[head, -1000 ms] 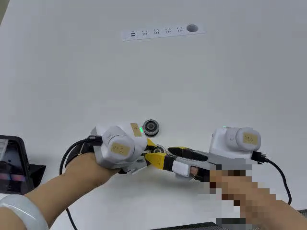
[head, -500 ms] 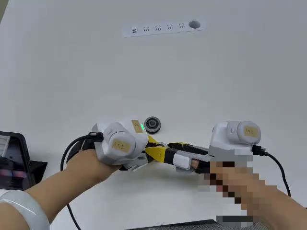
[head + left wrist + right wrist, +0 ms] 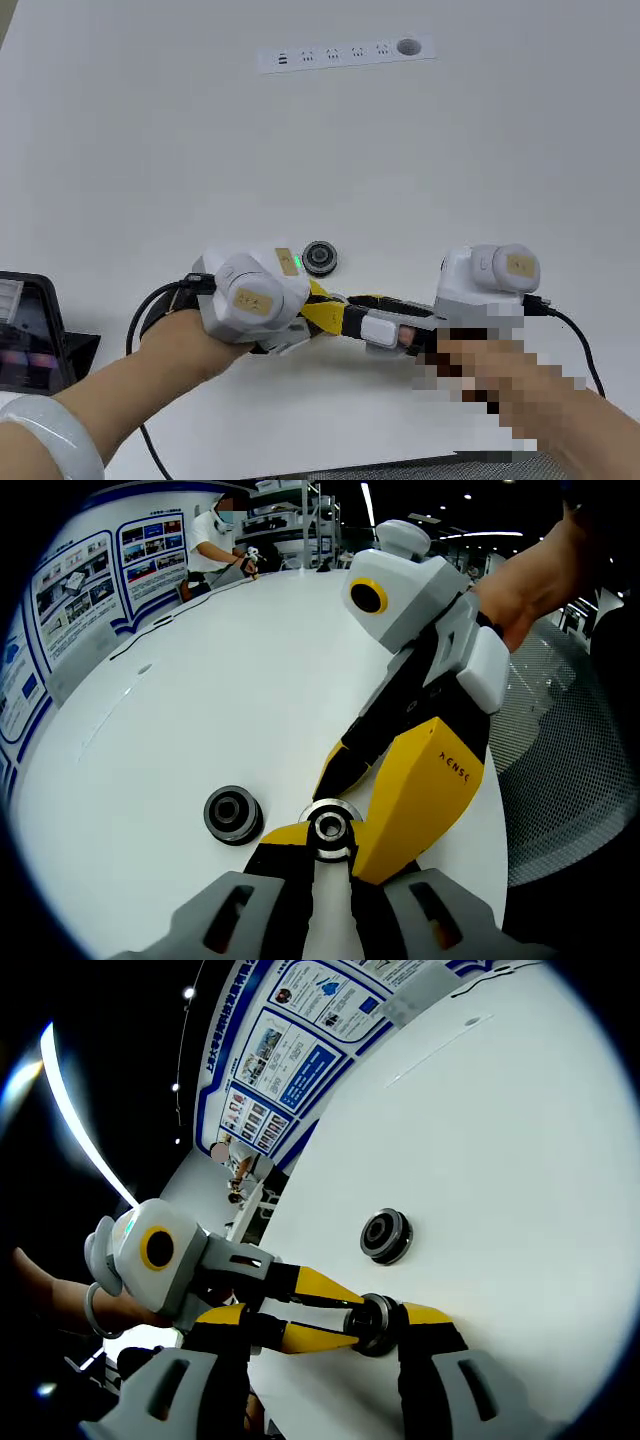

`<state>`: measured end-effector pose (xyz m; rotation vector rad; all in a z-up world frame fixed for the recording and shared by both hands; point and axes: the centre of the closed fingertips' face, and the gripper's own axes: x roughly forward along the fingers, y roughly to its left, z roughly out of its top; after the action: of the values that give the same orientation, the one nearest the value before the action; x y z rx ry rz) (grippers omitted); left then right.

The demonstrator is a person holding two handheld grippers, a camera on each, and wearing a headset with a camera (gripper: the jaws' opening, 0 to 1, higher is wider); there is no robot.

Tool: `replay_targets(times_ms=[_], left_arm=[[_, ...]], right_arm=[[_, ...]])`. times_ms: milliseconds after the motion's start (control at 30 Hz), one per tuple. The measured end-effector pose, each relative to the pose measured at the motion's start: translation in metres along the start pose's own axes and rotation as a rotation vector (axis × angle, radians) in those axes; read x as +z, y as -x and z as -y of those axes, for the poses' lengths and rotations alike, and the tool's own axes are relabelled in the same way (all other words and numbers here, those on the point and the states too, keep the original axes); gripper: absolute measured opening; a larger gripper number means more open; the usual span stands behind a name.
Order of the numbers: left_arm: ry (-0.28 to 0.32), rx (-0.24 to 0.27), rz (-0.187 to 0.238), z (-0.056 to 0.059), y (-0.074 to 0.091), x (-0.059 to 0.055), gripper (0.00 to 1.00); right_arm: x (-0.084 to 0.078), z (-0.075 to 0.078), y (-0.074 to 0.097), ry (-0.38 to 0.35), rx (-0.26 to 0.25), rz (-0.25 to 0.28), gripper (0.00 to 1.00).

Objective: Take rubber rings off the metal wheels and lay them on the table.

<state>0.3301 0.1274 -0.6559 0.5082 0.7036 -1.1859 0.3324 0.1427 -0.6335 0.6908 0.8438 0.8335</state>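
Open table point(image 3: 450, 150) all round; spare wheel point(image 3: 320, 258) just beyond.

Table: broad white tabletop point(image 3: 150, 160) | upper centre: long white power strip point(image 3: 345, 52) lying flat | centre: there's one small round metal wheel with a black rubber ring point(image 3: 319, 257), flat on its side | lower left edge: dark boxy device point(image 3: 25, 335)

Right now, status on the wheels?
Left gripper and right gripper both shut on held wheel, jaws meeting. Second wheel on table, ring on. No obstruction seen.
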Motion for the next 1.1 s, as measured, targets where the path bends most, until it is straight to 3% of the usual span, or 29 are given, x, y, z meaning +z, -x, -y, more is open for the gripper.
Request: replay_targets(times_ms=[633, 867, 1100], left_arm=[[-0.002, -0.005, 0.002, 0.000, 0.000, 0.000, 0.12], [-0.002, -0.004, 0.003, -0.001, 0.000, 0.000, 0.12], [0.000, -0.003, 0.004, 0.000, 0.000, 0.000, 0.12]], right_arm=[[-0.004, -0.004, 0.007, -0.052, 0.032, -0.070, 0.62], [-0.016, -0.007, 0.011, -0.056, 0.041, -0.159, 0.62], [-0.016, -0.007, 0.011, -0.056, 0.038, -0.143, 0.62]])
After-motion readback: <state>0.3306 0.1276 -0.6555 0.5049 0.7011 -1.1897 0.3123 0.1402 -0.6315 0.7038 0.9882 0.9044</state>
